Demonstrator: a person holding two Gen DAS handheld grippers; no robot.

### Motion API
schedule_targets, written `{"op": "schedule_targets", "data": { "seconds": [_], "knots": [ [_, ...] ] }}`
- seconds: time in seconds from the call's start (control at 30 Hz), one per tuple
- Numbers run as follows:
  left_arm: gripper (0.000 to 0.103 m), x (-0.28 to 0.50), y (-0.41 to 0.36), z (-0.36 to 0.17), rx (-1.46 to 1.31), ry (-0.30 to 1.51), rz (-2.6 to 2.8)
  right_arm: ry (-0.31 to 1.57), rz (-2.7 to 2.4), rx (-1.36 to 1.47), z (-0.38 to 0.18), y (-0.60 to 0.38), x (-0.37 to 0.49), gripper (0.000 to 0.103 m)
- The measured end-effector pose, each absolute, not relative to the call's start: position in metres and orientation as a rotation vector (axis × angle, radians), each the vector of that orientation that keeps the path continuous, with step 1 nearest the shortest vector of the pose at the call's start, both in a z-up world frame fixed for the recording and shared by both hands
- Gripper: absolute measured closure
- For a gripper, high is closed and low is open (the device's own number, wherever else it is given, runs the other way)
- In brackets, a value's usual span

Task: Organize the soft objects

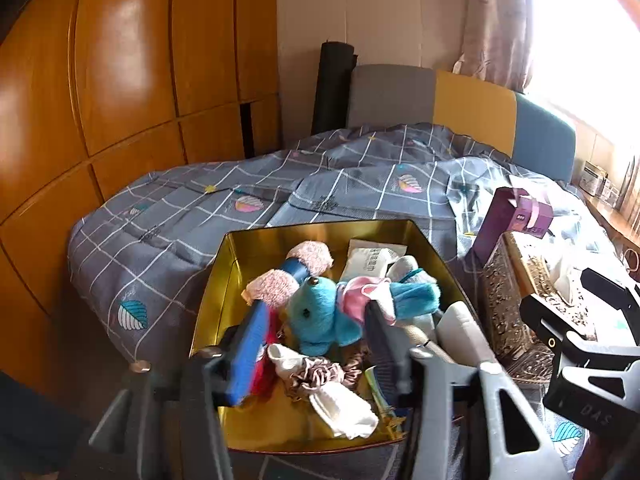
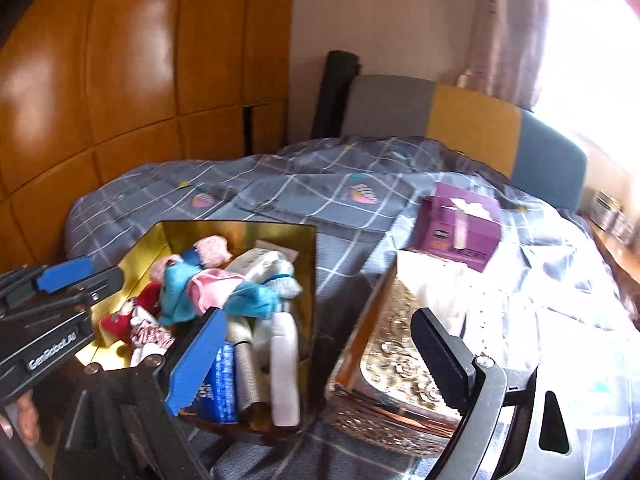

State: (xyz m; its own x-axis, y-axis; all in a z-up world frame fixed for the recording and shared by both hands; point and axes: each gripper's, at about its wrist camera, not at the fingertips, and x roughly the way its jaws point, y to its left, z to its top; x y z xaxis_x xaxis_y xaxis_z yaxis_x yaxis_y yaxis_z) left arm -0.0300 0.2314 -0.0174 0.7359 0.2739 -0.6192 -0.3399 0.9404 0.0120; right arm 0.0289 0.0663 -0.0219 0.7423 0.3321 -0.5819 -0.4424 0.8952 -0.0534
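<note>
A: How are the fingers of the left gripper (image 1: 316, 344) seen?

B: They are seen spread on either side of a blue plush toy (image 1: 320, 316) with pink trim. The blue pad is at 9 o'clock of the toy and the dark pad at 3 o'clock; neither pad is seen pressing it, so the toy is taken as lying loose in the gold tin (image 1: 224, 264).

A: What else is found in the tin?

B: A pink fuzzy sock (image 1: 292, 276) is seen at 11 o'clock of the toy, a white packet (image 1: 368, 260) at 1 o'clock, and a white cloth (image 1: 340, 404) with a brownish scrunchie (image 1: 320, 376) at 6 o'clock. Something red lies behind the blue pad.

A: And the right gripper (image 2: 316, 368)?

B: Its fingers are held wide apart with nothing between them. An embossed metal box (image 2: 400, 368) is seen between and beyond them, at 3 o'clock of the tin. A purple carton (image 2: 460, 232) is placed at 12 o'clock of that box, on the grey checked bedcover (image 2: 280, 184)
</note>
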Motion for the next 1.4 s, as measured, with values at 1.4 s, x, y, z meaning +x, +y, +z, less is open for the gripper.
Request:
{"op": "schedule_targets", "data": {
  "seconds": [1.4],
  "knots": [
    [0.036,-0.029,0.212,-0.018,-0.052,0.669,0.371,0.612,0.359,-0.142,-0.027,0.044,0.034,0.007]
  ]
}}
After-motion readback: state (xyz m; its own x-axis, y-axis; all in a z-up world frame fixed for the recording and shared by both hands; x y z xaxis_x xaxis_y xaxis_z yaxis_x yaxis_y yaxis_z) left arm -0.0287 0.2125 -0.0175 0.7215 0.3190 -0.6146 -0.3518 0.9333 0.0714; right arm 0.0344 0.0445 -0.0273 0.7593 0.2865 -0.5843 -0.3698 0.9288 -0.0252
